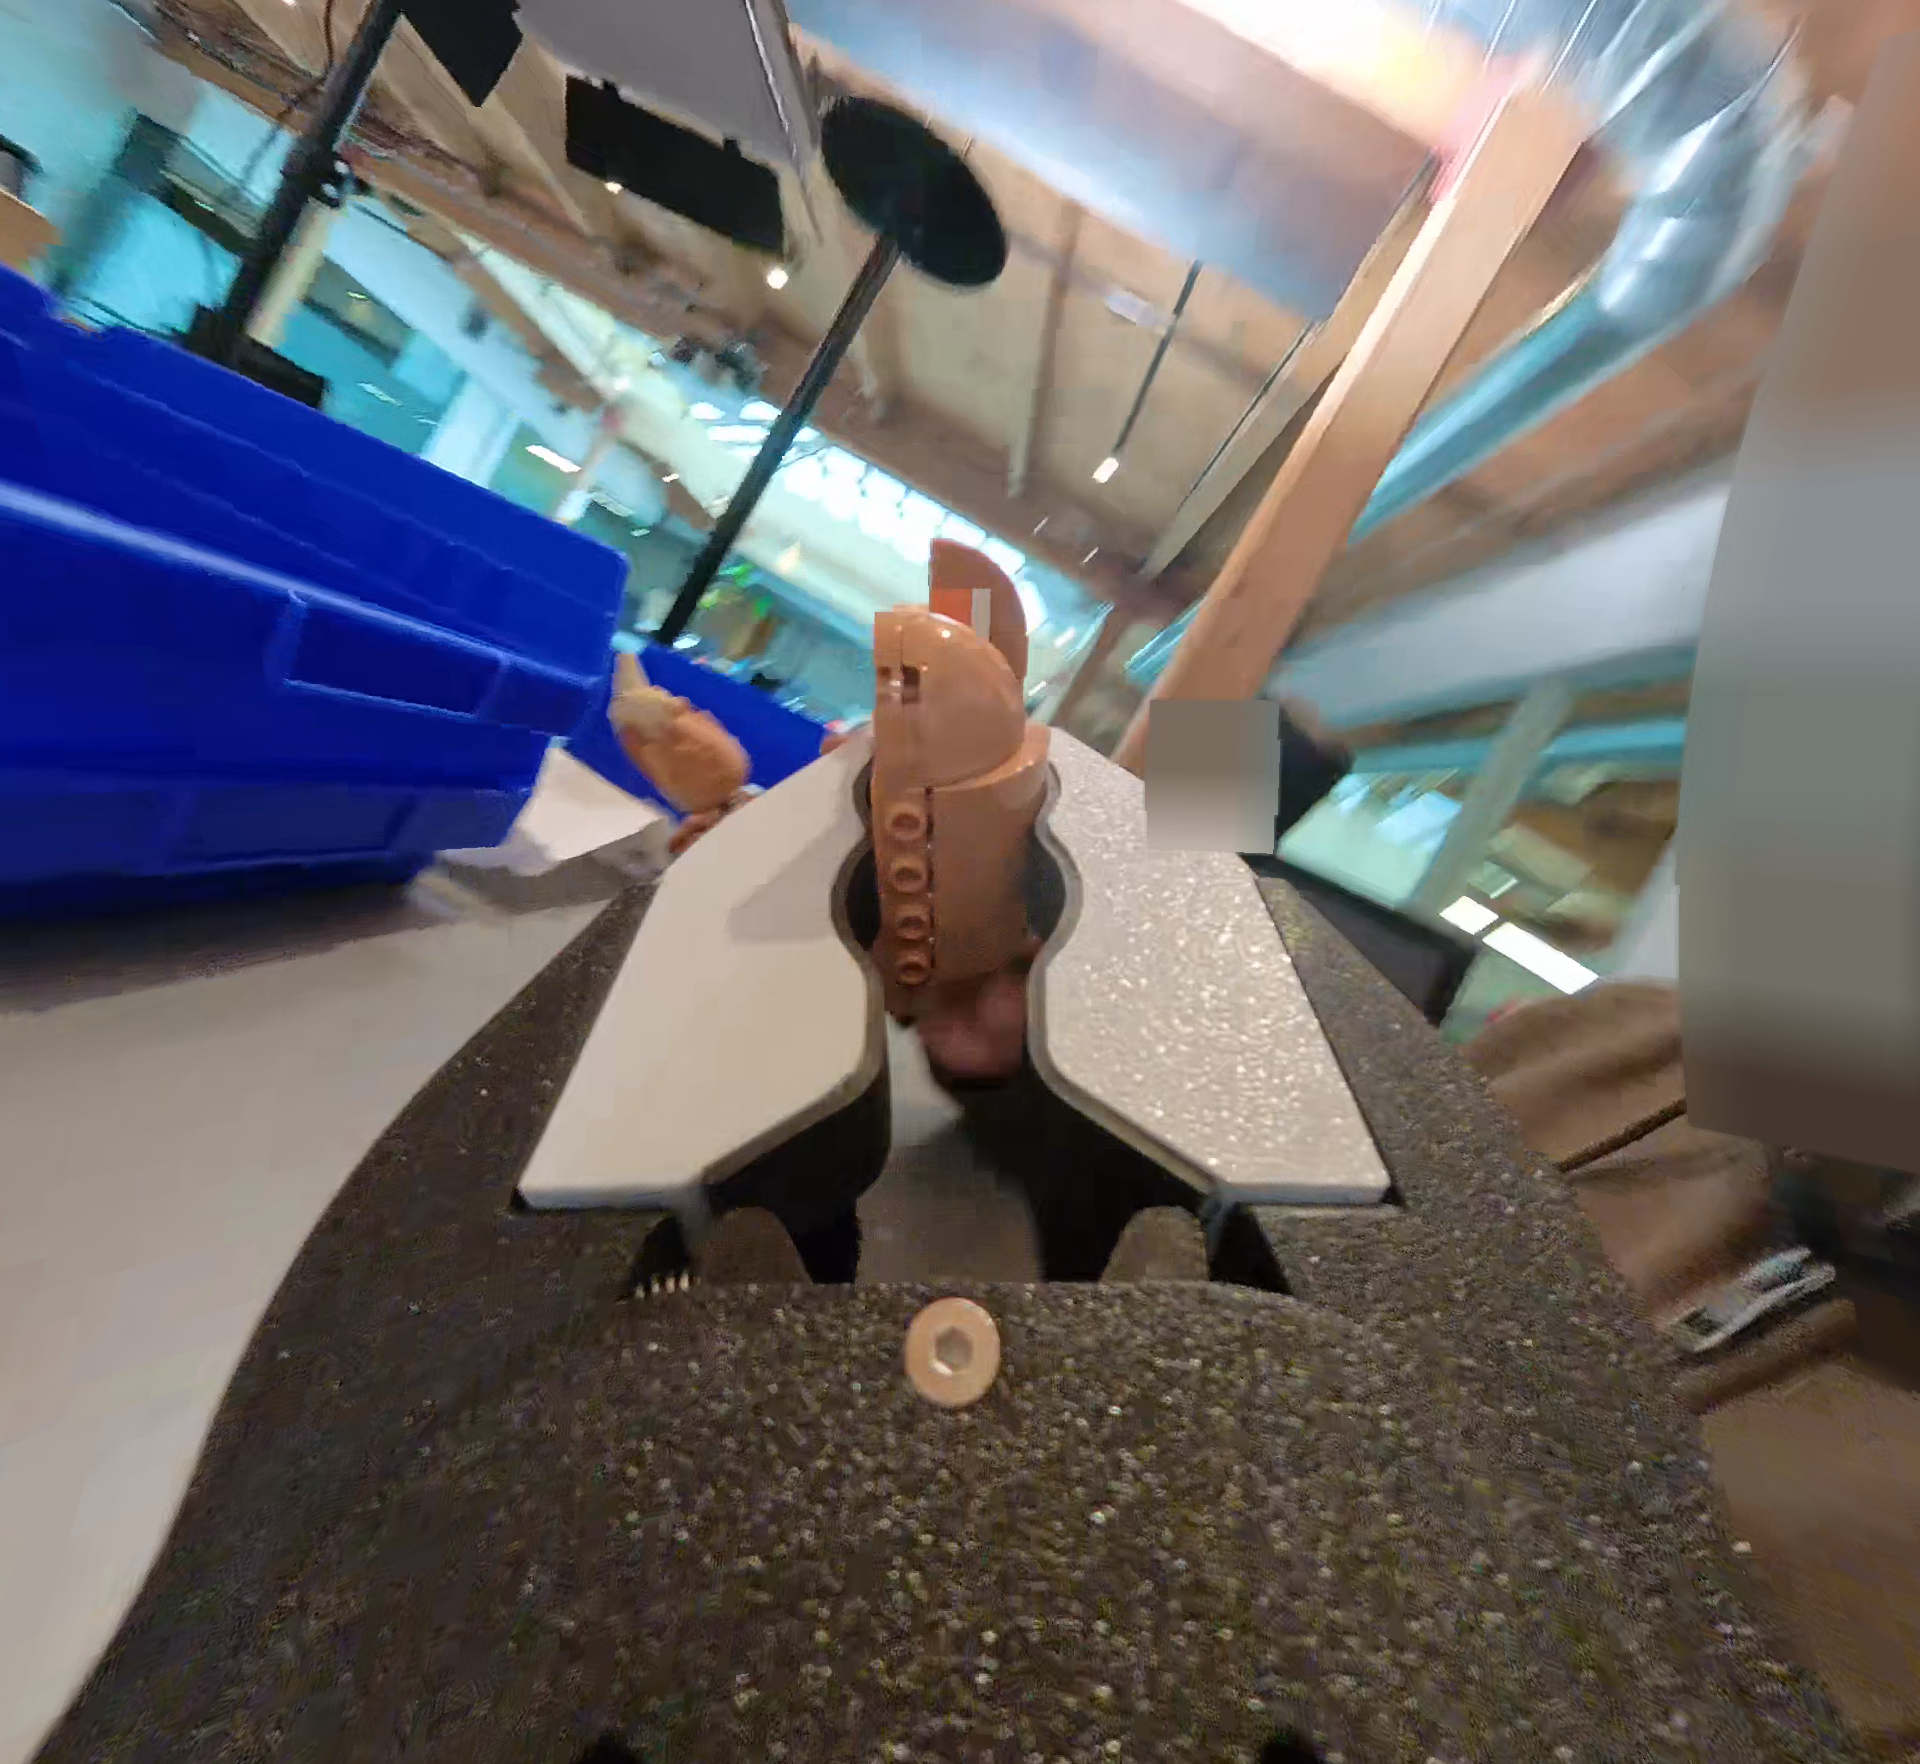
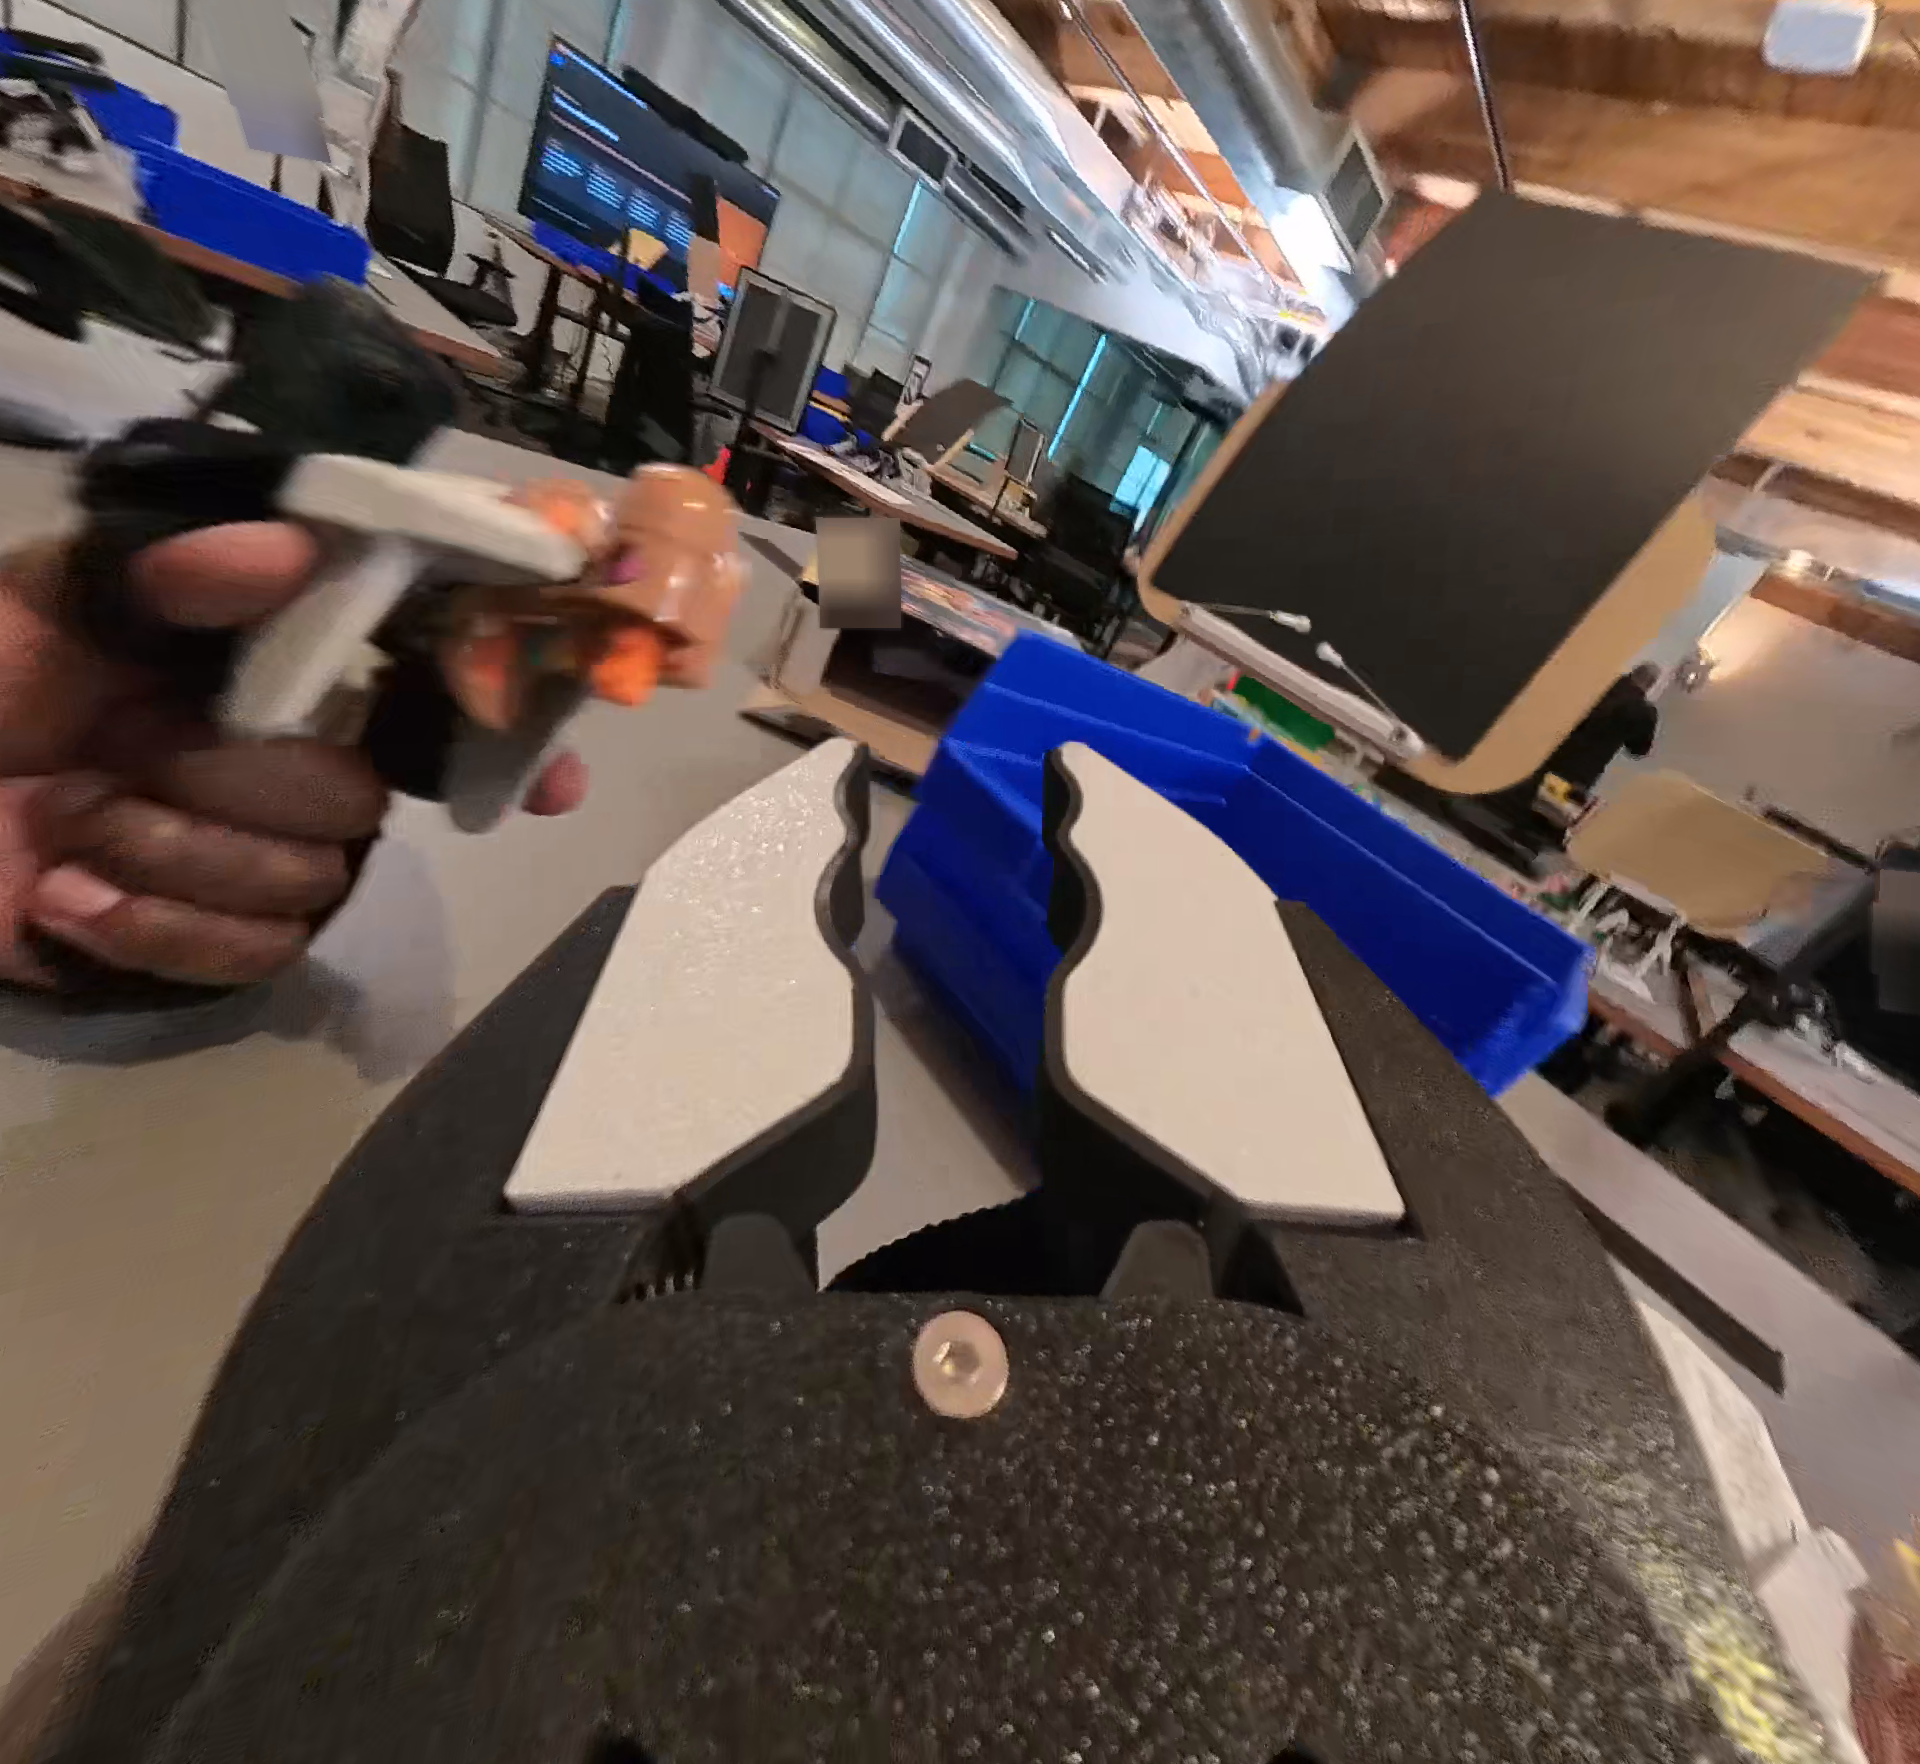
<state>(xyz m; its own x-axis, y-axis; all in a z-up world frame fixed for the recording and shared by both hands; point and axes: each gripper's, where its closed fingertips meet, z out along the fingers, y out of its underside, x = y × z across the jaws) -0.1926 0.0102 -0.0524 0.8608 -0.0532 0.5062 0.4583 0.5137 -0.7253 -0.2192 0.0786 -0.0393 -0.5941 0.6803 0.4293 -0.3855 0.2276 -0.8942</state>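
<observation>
Two grippers are mine to report. My left gripper [image 1: 951, 873] is clamped on a tan plastic toy piece [image 1: 951, 779] with a row of small round holes down its edge; it stands up between the fingers and juts past their tips. No brand or readable writing shows on it (I see only a small pale patch near its top). To that gripper's left sits a blue bin [image 1: 260, 675], and just ahead, beside the bin, another tan toy part [image 1: 681, 743], blurred. My right gripper [image 2: 951, 893] has its fingers apart with nothing between them; a blue bin [image 2: 1195, 883] lies straight ahead on the grey table [image 2: 156, 1195]. To its left, a hand [image 2: 156, 779] holds the other gripper.
</observation>
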